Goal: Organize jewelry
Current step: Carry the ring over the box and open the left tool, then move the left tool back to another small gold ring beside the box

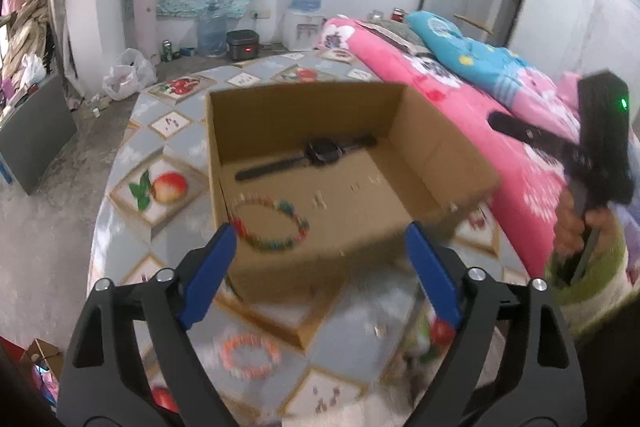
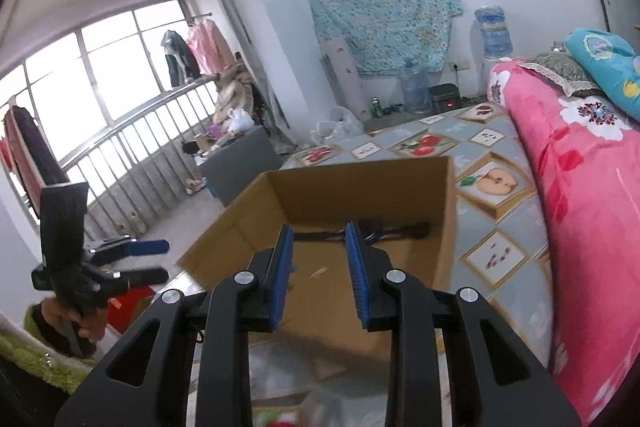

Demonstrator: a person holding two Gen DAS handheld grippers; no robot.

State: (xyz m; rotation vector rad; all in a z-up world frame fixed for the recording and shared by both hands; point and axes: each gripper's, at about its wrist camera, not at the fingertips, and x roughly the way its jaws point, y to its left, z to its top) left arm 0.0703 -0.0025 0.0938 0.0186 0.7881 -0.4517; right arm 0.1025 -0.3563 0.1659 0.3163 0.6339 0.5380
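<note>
On the tablecloth [image 1: 132, 155] below my left gripper [image 1: 320, 247], jaws wide and empty, lies an orange bracelet [image 1: 250, 355]; a multicoloured bracelet [image 1: 270, 225] and watch [image 1: 308, 155] sit in the box [image 1: 440, 163]. Beads look light, floppy, slippery: pinch one side. Right view: my right gripper [image 2: 318, 247] hovers level over the box, jaws parted, empty.

Left tool [image 1: 318, 233] wide apart, right tool [image 2: 319, 233] narrower, both empty.

Brown box [image 1: 360, 223]; black watch [image 1: 316, 153]; multicolour bracelet [image 1: 272, 223]; fruit-print tablecloth [image 1: 160, 187].
</note>
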